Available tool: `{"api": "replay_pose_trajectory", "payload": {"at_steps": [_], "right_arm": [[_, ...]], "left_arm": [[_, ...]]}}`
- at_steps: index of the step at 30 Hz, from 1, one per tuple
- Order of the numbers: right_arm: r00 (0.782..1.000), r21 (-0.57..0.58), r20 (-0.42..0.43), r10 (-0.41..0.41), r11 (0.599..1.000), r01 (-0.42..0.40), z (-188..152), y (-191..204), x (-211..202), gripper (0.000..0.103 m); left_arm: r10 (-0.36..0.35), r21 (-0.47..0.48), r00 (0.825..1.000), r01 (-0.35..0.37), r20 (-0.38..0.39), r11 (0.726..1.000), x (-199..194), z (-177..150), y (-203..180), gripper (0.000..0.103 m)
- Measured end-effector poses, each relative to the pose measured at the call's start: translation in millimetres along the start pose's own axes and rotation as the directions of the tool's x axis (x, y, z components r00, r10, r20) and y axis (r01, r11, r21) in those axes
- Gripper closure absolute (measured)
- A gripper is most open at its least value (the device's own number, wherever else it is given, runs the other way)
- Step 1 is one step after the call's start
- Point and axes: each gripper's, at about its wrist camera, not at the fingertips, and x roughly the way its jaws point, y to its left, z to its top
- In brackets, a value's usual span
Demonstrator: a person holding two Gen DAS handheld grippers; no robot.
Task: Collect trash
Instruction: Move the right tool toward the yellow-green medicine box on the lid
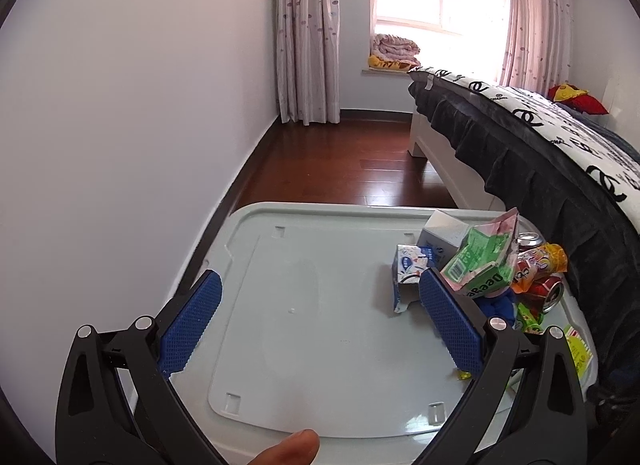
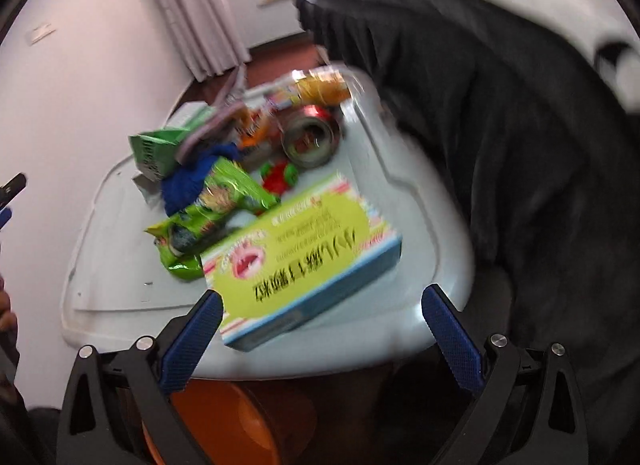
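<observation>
A pile of trash lies on the right part of a pale grey bin lid [image 1: 304, 305]: a green carton [image 1: 480, 261], small white cartons [image 1: 412, 265], red cans [image 1: 548, 289], a blue cloth [image 1: 496, 305]. My left gripper [image 1: 320, 305] hovers open over the bare lid, left of the pile. The blurred right wrist view shows a yellow-green box [image 2: 304, 257] at the lid's [image 2: 120, 265] near edge, a green wrapper [image 2: 208, 209], a can [image 2: 312, 137] and the blue cloth [image 2: 192, 177]. My right gripper [image 2: 322, 317] is open, just in front of the box, touching nothing.
A bed with a dark skirt [image 1: 560, 169] presses against the lid's right side [image 2: 520, 145]. An orange bucket [image 2: 240, 421] stands below the lid's near edge. A wall [image 1: 120, 145] runs along the left, wooden floor [image 1: 352, 169] beyond. A thumb [image 1: 292, 449] shows at the bottom.
</observation>
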Motion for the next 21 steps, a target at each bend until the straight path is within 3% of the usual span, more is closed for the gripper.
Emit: {"api": "replay_pose_trajectory", "payload": {"at_steps": [4,10,13,15,18,21], "right_arm": [[0.999,0.030,-0.008,0.033,0.999,-0.033,-13,11,18,0.005],[0.999,0.082,0.005,0.044,0.996,-0.044,14,0,36,0.005],[0.999,-0.002,0.027,-0.040,0.999,0.040,35,-1,26,0.005],[0.999,-0.082,0.032,-0.044,0.996,0.046,50,-2,23,0.005],[0.996,-0.166,-0.065,-0.064,0.985,0.053,76,-15,47,0.005],[0.989,-0.077,-0.148,0.027,0.996,-0.039,81,-30,59,0.005]], "left_arm": [[-0.004,0.012,1.000,0.005,-0.009,1.000,1,-3,-1,0.007],[-0.015,0.010,1.000,0.015,0.003,1.000,-5,-5,5,0.007],[-0.015,0.007,1.000,0.015,-0.003,1.000,-4,-5,6,0.007],[-0.016,0.012,1.000,0.016,-0.007,1.000,-4,-6,5,0.007],[-0.013,0.037,1.000,0.013,-0.008,0.999,-2,-6,-1,0.007],[-0.006,0.049,1.000,0.007,-0.018,0.999,4,-7,-6,0.007]]}}
